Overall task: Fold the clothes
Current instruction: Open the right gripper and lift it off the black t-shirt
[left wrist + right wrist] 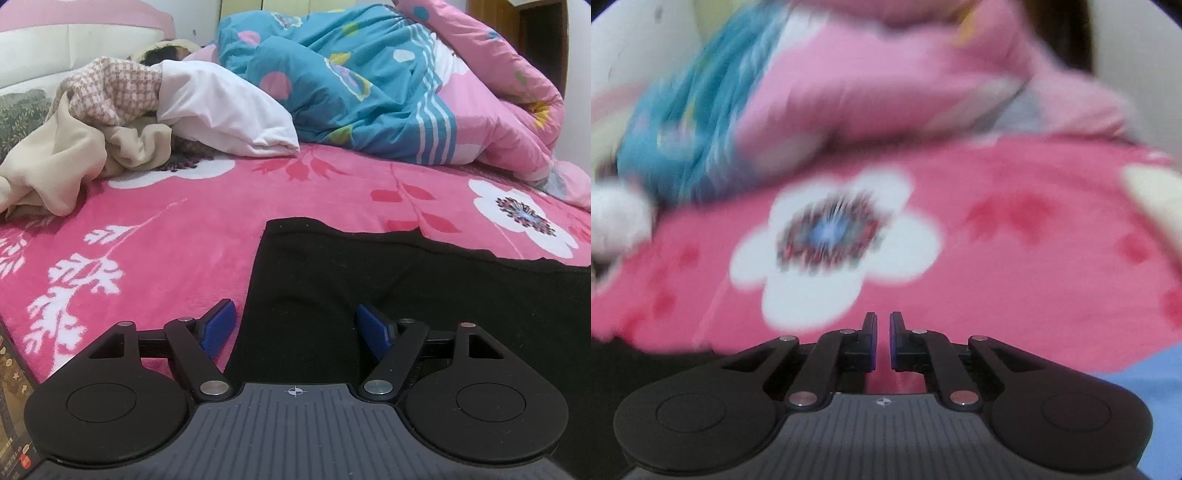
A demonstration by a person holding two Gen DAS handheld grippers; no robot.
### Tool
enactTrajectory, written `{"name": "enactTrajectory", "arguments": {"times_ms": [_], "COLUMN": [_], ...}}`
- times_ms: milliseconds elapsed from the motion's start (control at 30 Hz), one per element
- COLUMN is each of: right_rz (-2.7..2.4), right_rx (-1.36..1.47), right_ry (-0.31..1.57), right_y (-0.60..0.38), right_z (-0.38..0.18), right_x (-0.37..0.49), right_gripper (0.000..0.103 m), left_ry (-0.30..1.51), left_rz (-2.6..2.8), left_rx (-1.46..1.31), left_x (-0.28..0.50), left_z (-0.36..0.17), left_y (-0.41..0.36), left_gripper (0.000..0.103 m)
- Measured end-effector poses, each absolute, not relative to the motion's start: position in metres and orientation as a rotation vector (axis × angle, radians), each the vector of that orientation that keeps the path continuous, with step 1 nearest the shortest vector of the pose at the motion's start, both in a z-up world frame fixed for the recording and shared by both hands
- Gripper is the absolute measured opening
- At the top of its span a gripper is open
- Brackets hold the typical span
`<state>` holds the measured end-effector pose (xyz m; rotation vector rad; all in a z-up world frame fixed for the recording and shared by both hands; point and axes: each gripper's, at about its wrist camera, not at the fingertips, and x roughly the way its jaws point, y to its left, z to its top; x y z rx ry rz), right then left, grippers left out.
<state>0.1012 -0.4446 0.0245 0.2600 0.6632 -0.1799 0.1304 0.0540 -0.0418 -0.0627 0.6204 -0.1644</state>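
A black garment [424, 295] lies flat on the pink flowered blanket [184, 240]; its upper left corner is ahead of me. My left gripper [294, 310] hangs low over the garment's left edge and is open wide. Its left blue pad [218, 328] is over the blanket, its right pad [375, 328] over the black cloth. The right wrist view is blurred. There my right gripper [883, 317] stands almost shut, with a narrow slit and nothing between the pads, above the pink blanket [1034, 277]. A strip of the black garment [613, 362] shows at the lower left.
A bunched blue and pink quilt [351, 92] fills the back of the bed. A white pillow [229, 114] and a heap of beige and checked cloth [74, 155] lie at the back left. Light blue cloth [1145, 387] shows at the lower right.
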Motion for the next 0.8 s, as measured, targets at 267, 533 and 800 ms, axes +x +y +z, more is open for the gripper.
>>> {"name": "enactTrajectory", "arguments": {"times_ms": [267, 533, 800], "right_rz": [-0.123, -0.013, -0.133], "right_rx": [0.266, 0.311, 0.663], "right_ry": [0.514, 0.676, 0.64], "right_y": [-0.437, -0.377, -0.396], "right_z": [0.097, 0.047, 0.006], "right_x": [-0.056, -0.114, -0.147], "right_gripper": [0.008, 0.009, 0.01], "left_ry": [0.622, 0.587, 0.657], "left_rz": [-0.179, -0.19, -0.249], "left_rx": [-0.156, -0.195, -0.267], "left_x": [0.132, 0.095, 0.042], "left_z": [-0.032, -0.003, -0.002], "left_y": [0.068, 0.084, 0.086], "left_gripper": [0.076, 0.076, 0.076]}}
